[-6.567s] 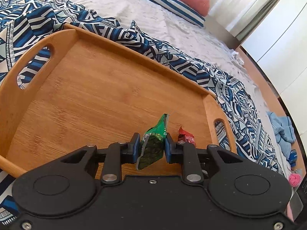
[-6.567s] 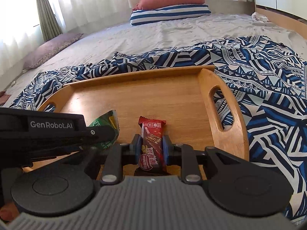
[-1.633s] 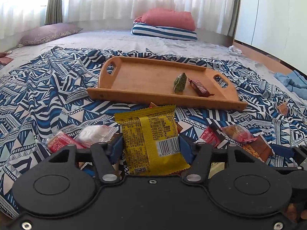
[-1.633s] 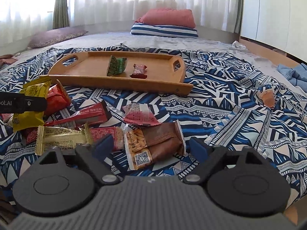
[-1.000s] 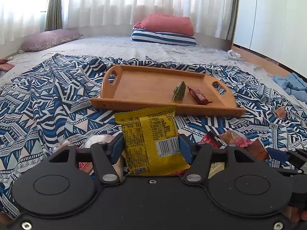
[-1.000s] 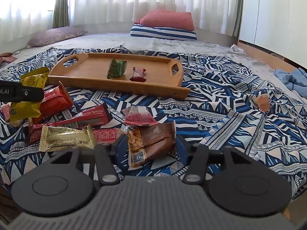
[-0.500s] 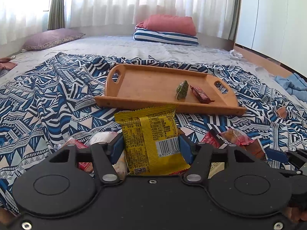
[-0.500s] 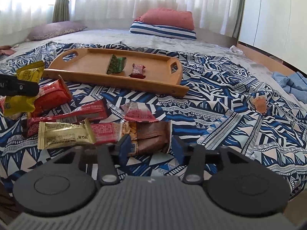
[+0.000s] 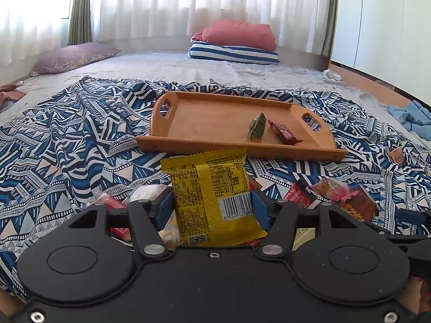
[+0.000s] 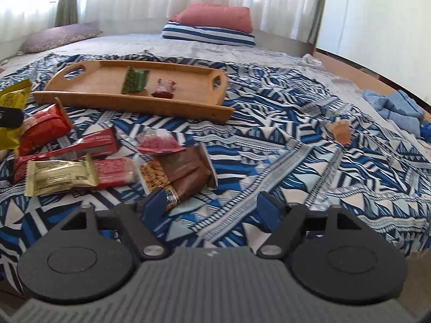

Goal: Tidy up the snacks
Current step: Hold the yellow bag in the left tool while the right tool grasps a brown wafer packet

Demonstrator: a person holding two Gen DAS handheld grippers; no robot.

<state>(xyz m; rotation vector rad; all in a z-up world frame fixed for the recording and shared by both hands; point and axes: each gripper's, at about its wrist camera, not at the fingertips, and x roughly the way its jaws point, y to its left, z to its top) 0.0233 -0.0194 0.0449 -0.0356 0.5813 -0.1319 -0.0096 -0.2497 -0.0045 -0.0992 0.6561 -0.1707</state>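
Transfer looks underway: left gripper [image 9: 211, 210] clamps the yellow packet [image 9: 212, 196] above the bedspread, short of the tray [image 9: 215, 113], while right gripper [image 10: 210, 207] gapes empty beside the brown packet [image 10: 183, 173], needing realignment

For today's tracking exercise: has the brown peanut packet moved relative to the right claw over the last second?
Yes. The brown peanut packet now lies left of the open right claw, by the gold packet, no longer between its fingers.

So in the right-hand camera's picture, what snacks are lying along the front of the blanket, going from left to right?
Gold packet → red bar → brown peanut packet, which lies at the left fingertip of the open right gripper. Much farther right, a small orange wrapper.
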